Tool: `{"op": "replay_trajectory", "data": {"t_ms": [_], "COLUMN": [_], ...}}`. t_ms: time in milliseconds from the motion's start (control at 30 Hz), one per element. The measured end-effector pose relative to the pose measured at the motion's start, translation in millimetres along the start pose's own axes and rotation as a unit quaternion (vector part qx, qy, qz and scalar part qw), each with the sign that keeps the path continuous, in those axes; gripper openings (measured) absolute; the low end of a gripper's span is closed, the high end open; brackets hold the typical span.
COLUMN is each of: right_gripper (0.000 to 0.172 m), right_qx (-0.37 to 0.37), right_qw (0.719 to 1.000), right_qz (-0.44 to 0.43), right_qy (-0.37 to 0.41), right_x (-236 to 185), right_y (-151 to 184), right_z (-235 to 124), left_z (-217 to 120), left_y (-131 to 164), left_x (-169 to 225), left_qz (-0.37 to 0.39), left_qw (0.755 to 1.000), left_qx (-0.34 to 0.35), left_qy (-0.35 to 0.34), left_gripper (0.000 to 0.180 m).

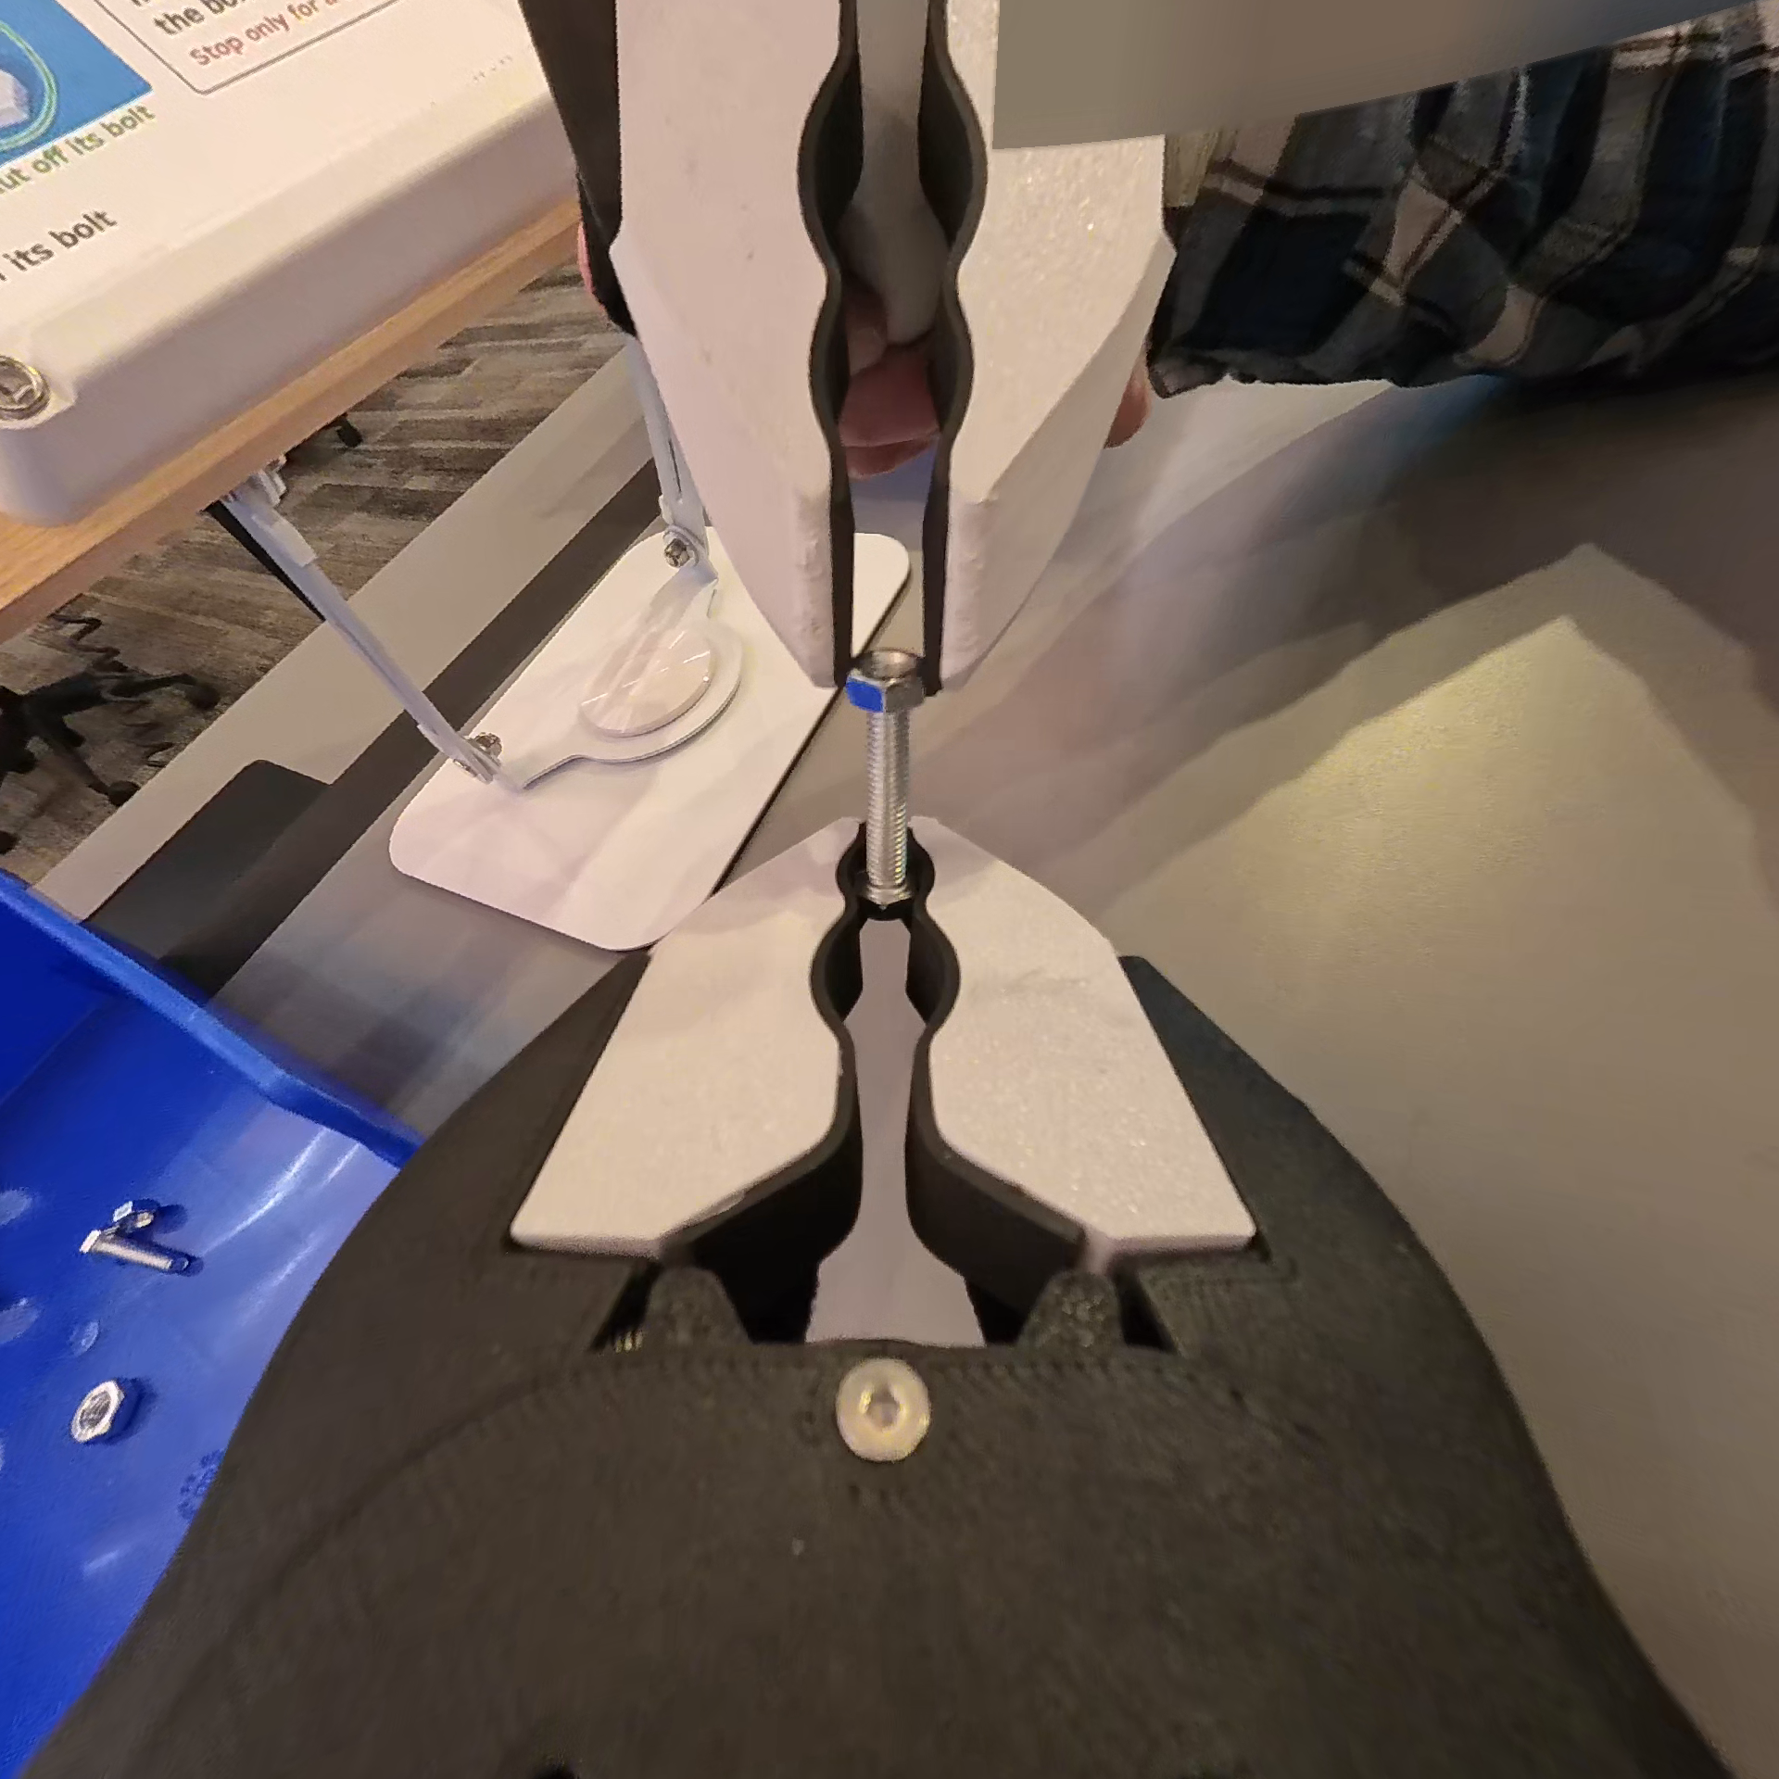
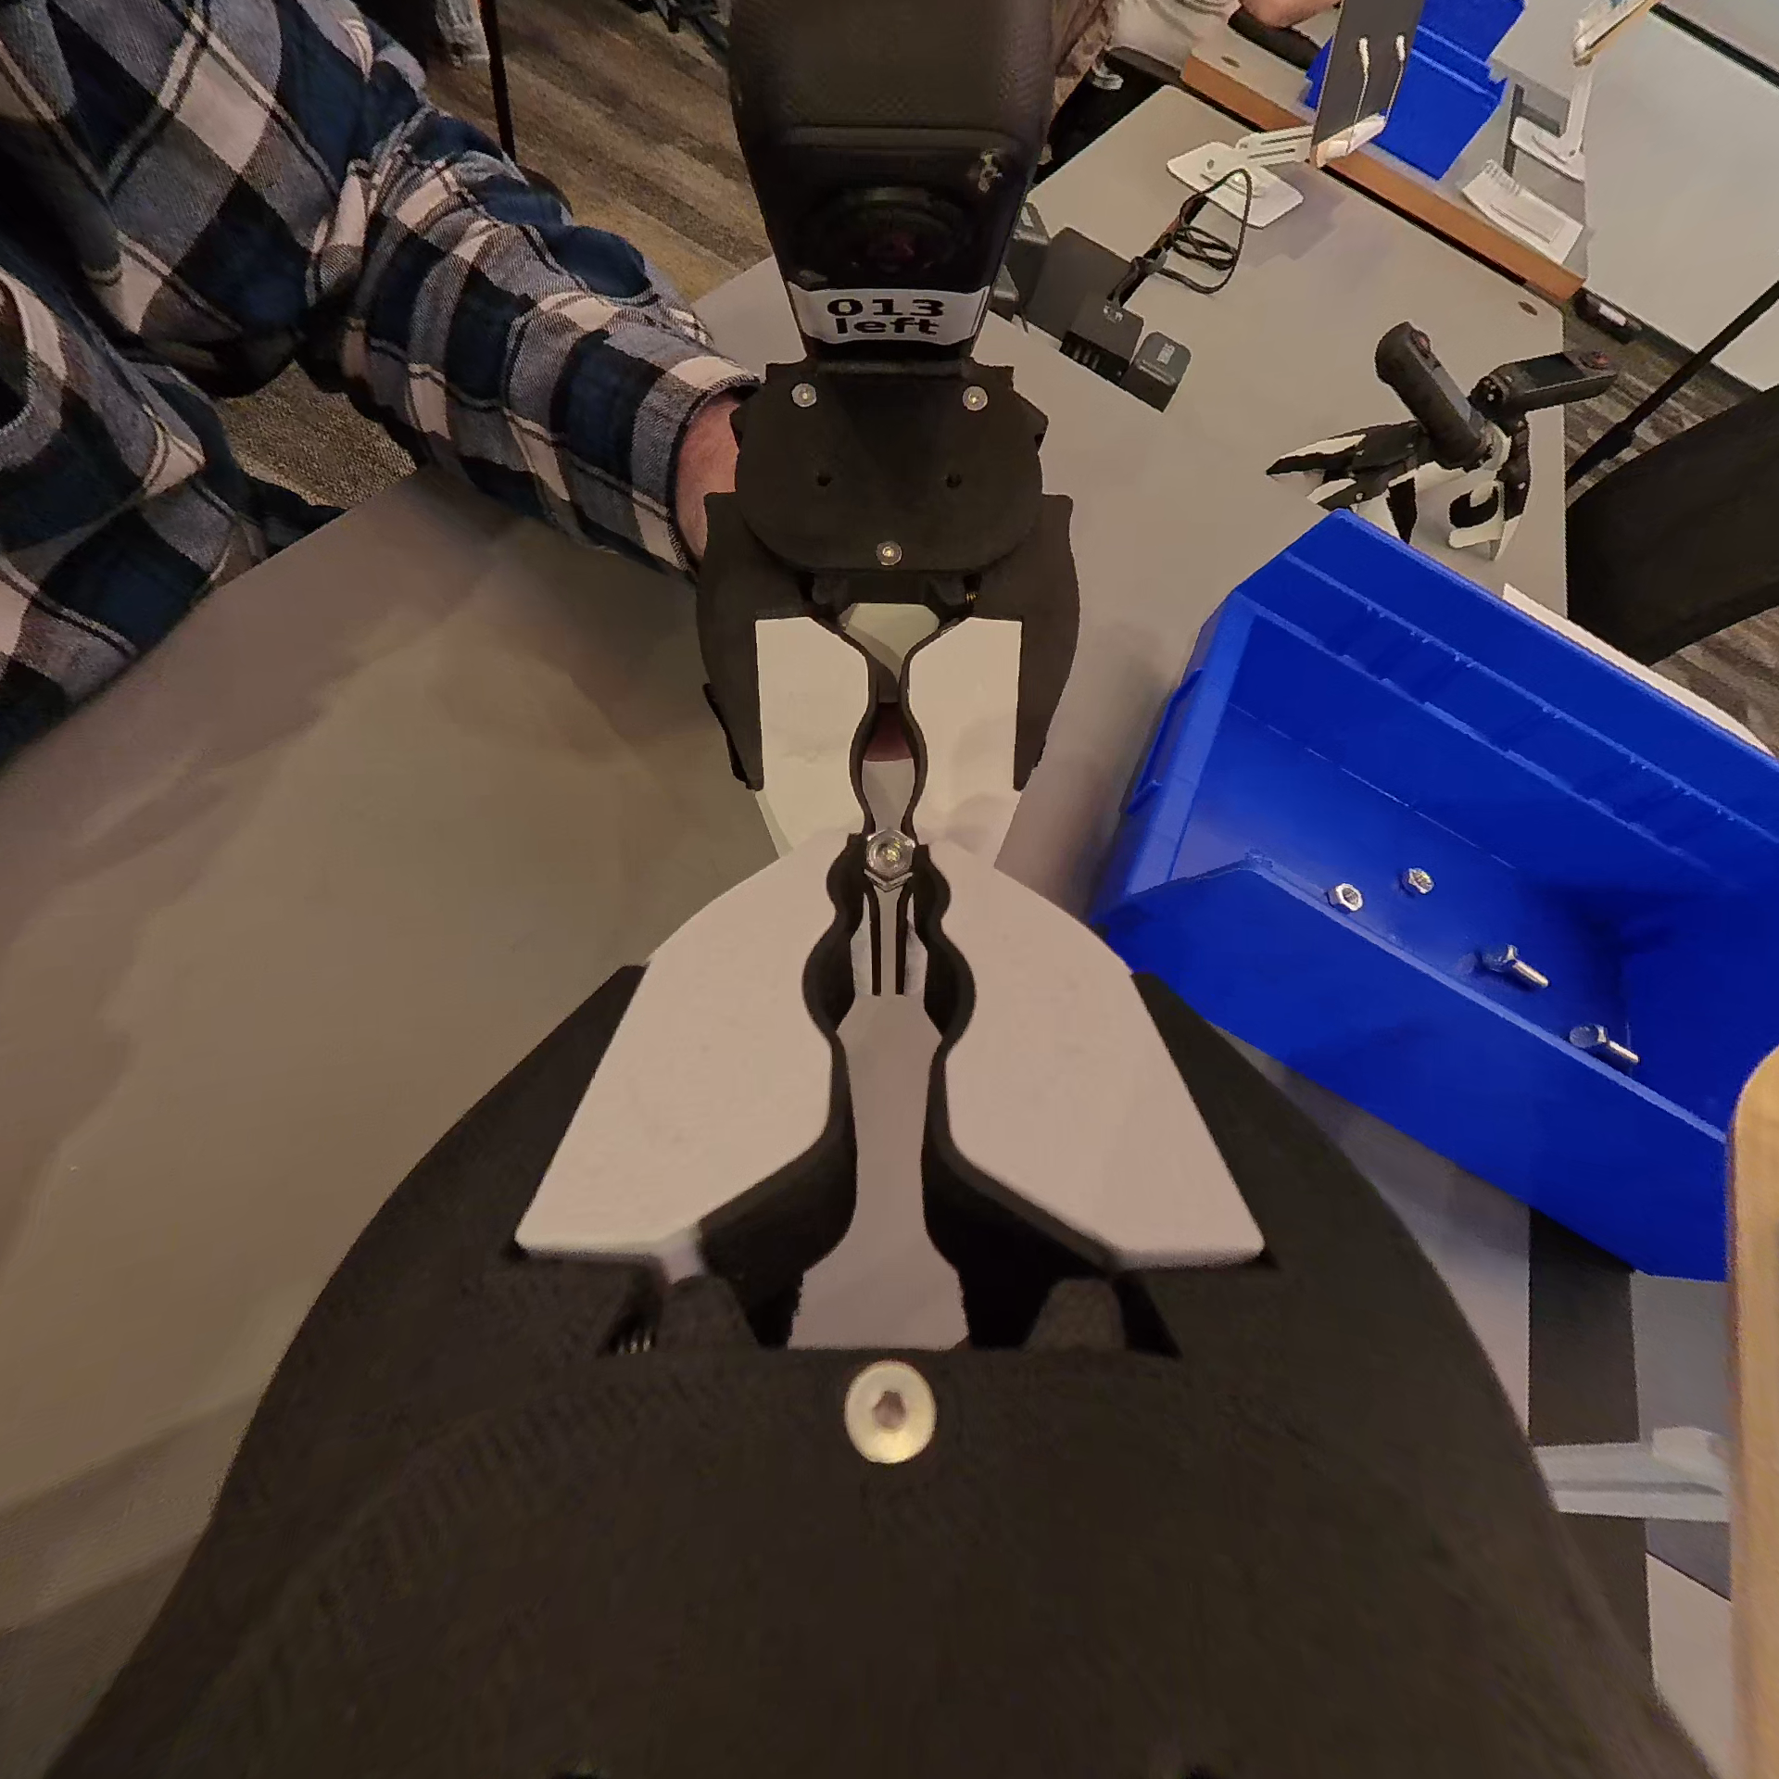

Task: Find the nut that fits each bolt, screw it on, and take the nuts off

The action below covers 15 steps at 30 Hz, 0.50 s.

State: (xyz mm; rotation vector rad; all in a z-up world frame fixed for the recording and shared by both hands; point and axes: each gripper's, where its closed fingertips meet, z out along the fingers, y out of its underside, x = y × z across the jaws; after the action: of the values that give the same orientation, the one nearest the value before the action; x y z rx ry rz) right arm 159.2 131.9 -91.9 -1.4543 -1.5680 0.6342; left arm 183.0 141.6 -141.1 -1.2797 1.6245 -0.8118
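Bolt [image 1: 884, 785] and nut [image 1: 886, 682] sit stretched between the two grippers, held above the grey table [image 1: 1444, 866]. From the left wrist view, the left gripper [image 1: 886, 890] at 6 o'clock is clenched on the bolt's near end, its black pads hugging the silver thread, and the shank runs straight up toward 12 o'clock. At the far end the right gripper [image 1: 888, 674] comes down from 12 o'clock with its fingertips pressed on either side of the silver hex nut, which carries a small blue mark on one flat.

From the right wrist view the pair is seen end on: the nut [image 2: 888, 855] shows as a hexagon gripped at the tips of the right gripper [image 2: 888, 866], and the left gripper [image 2: 890, 828] faces it from 12 o'clock, held by a hand [image 2: 708, 462] coming out of a plaid sleeve [image 2: 385, 289].

A blue bin [image 2: 1444, 751] lies on the table at 3 o'clock in that view. On its floor rest two loose nuts [image 2: 1381, 890] and two short bolts [image 2: 1559, 1006], well apart from the grippers. In the left wrist view the same bin [image 1: 193, 1059] sits at 8 o'clock, and a white stand base [image 1: 597, 770] rests on the table at about 10 o'clock.
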Motion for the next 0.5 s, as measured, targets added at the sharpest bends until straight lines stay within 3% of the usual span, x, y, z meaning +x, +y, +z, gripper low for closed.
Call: {"op": "replay_trajectory", "data": {"t_ms": [500], "right_gripper": [0.010], "right_qx": [0.023], "right_qw": [0.997], "right_qz": [0.046], "right_qy": [0.049], "right_x": [18], "right_y": [2], "right_z": [6], "left_z": [-3], "left_y": [8], "left_x": [-26], "left_qz": [0.007], "left_qw": [0.995], "left_qx": [-0.027], "left_qy": [-0.094], "left_gripper": [0.004]}}
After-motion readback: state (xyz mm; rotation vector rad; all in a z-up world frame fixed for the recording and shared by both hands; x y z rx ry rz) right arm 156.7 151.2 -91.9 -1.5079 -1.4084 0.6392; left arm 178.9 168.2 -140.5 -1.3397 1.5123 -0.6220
